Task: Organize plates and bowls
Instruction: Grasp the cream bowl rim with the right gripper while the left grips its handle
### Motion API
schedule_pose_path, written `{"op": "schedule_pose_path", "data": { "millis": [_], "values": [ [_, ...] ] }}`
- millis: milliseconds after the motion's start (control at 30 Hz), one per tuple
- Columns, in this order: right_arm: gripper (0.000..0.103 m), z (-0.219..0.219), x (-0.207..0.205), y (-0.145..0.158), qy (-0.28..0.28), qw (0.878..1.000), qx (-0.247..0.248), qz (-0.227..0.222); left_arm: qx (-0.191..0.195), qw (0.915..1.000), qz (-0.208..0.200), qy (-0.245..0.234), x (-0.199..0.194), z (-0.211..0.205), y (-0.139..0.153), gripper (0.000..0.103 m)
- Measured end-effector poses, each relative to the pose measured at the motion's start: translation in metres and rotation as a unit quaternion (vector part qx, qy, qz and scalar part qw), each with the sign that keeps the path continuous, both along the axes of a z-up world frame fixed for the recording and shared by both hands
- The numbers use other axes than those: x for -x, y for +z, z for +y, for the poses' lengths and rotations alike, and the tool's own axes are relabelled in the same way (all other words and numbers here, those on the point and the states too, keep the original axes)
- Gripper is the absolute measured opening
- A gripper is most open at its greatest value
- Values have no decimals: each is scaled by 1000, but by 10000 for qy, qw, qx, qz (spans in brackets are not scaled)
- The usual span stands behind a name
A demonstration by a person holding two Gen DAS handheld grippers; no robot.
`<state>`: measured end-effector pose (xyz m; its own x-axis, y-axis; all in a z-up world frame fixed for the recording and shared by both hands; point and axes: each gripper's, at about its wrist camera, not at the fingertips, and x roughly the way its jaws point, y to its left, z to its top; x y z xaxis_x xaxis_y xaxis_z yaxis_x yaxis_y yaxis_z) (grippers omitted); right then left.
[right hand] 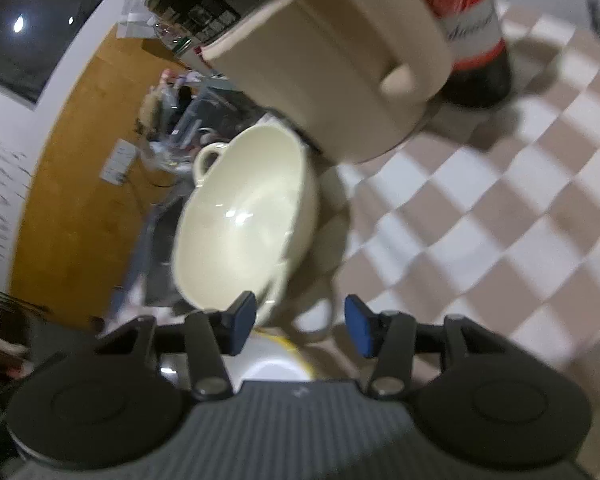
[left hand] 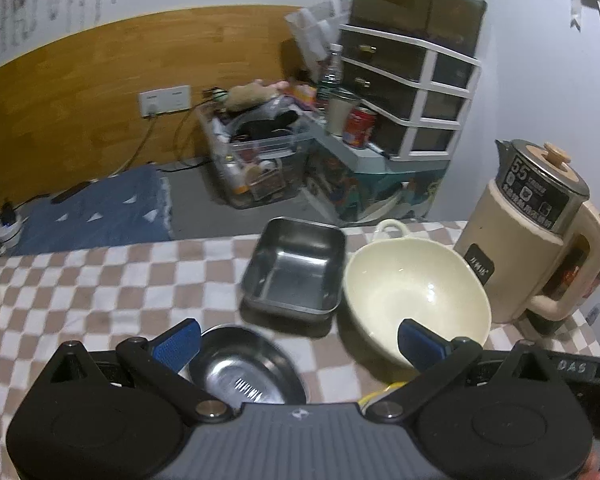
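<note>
The cloth (left hand: 100,280) is checked in tan and white. At 12 o'clock from centre sits a grey steel tray (left hand: 296,268); at 3 o'clock a cream bowl (left hand: 416,284), glossy with white glints. At 6 o'clock lies a silver steel dish (left hand: 248,364). The kettle (left hand: 532,232) at 3 o'clock is beige with a black panel bearing white print. Behind it the bottle (right hand: 476,32) is dark with a red and white label. Both grippers are black with blue pads (left hand: 178,344). The far wall panel (left hand: 120,92) is orange-brown wood.

kettle (left hand: 528,236) panel: "55" | left gripper (left hand: 298,344) body: "DAS" | bottle (right hand: 470,28) label script was unreadable.
</note>
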<state>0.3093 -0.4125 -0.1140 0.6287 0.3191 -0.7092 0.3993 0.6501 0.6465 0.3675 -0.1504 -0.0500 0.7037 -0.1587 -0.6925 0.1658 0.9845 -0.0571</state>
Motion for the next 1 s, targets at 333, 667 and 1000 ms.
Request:
{"op": "schedule_pose_path", "data": {
  "millis": [333, 667, 1000],
  "values": [
    [24, 24, -28, -13, -160, 9997, -166, 67, 86, 9995, -75, -309, -35, -24, -14, 103],
    [13, 28, -30, 1, 309, 9949, 959, 95, -28, 9980, -115, -620, -61, -44, -14, 103],
    [12, -22, -40, 6, 29, 9898, 1421, -110, 136, 9976, 101, -670, -73, -41, -19, 80]
  ]
}}
